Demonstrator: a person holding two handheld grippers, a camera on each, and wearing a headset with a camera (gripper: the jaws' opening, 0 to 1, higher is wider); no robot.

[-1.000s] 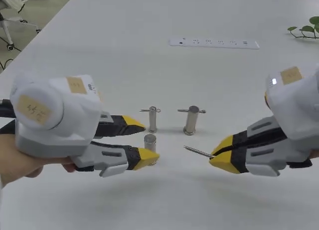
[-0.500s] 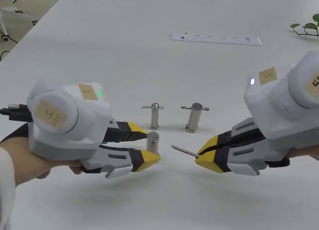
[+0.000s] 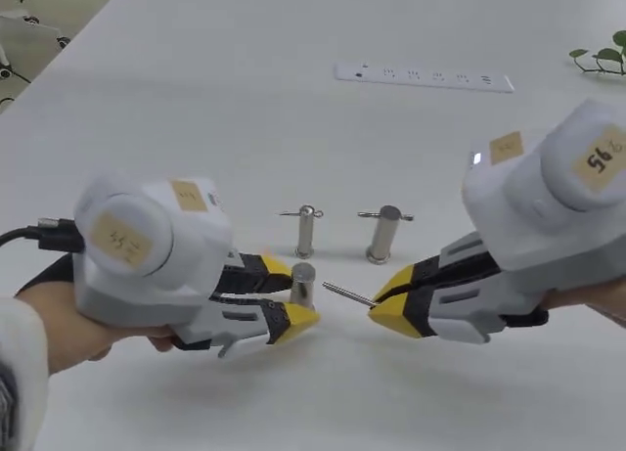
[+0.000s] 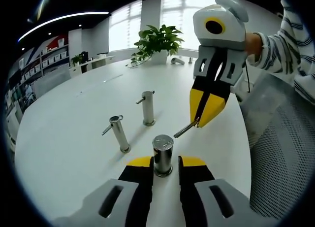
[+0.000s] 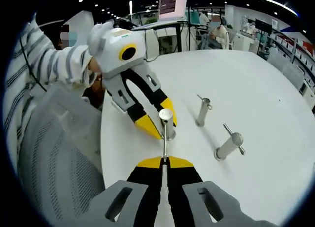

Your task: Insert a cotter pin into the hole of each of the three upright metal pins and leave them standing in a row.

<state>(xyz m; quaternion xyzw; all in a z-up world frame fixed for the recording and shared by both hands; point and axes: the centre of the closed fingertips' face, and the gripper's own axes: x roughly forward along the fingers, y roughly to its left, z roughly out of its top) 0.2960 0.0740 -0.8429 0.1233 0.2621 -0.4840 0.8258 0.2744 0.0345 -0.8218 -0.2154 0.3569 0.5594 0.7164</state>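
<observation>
Two upright metal pins (image 3: 306,231) (image 3: 382,234) stand side by side, each with a cotter pin through its top; they also show in the left gripper view (image 4: 118,133) (image 4: 147,109). A third metal pin (image 3: 303,280) stands in front of them with a bare top. My left gripper (image 3: 290,292) holds its lower part, a jaw close against each side (image 4: 165,163). My right gripper (image 3: 380,301) is shut on a thin cotter pin (image 3: 347,294). The cotter pin points at the third pin's top, a short gap away (image 5: 165,148).
A white power strip (image 3: 424,78) lies at the back of the white table (image 3: 196,99). A green plant (image 3: 602,58) stands at the far right. A mesh chair (image 4: 280,153) is beside the table's near edge.
The left jaws have drawn in around the front pin. My right gripper has carried the cotter pin leftward, closer to that pin's top.
</observation>
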